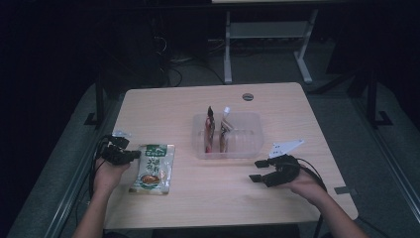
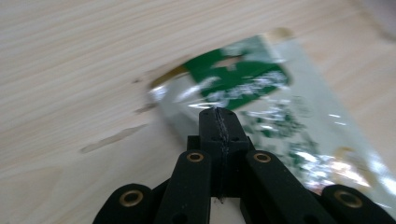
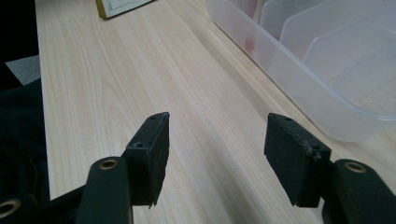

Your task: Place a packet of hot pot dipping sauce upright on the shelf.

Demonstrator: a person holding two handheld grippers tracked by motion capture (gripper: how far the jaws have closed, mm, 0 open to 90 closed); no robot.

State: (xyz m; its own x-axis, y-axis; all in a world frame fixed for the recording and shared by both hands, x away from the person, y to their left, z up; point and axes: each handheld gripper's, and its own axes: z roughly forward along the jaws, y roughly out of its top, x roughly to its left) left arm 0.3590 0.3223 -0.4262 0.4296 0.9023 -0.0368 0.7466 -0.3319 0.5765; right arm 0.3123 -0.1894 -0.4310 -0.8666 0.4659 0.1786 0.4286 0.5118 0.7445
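Table (image 1: pixel 208 198) is pale wood-grain laminate, rectangular with rounded corners, and has a round grey grommet (image 1: pixel 247 96) near the far edge. The pouch (image 1: pixel 152 168) lies flat on the table's left side: a glossy, crinkled plastic rectangle with a green header band, printed text and a brownish food picture lower down. Left gripper (image 1: pixel 132 155) sits just beside the pouch's upper left edge, held in the left hand (image 1: pixel 108 176). In the left gripper view its matte black jaws are pressed flat together with nothing between them, the tip (image 2: pixel 218 122) over the pouch's green band (image 2: pixel 233 77); contact with the film can't be told. The tray (image 1: pixel 227 148) is clear, frosted plastic with rounded corners and upright dividers, sitting mid-table. Two slim packets stand upright in its left slots, one dark red (image 1: pixel 210 131), one brownish with a white top (image 1: pixel 225 130). Right gripper (image 1: pixel 256 170) is near the tray's front right corner, held in the right hand (image 1: pixel 302 184). In the right gripper view its blocky black pads (image 3: pixel 152 156) are spread wide and empty over bare table, with the tray wall (image 3: pixel 299 88) to one side.
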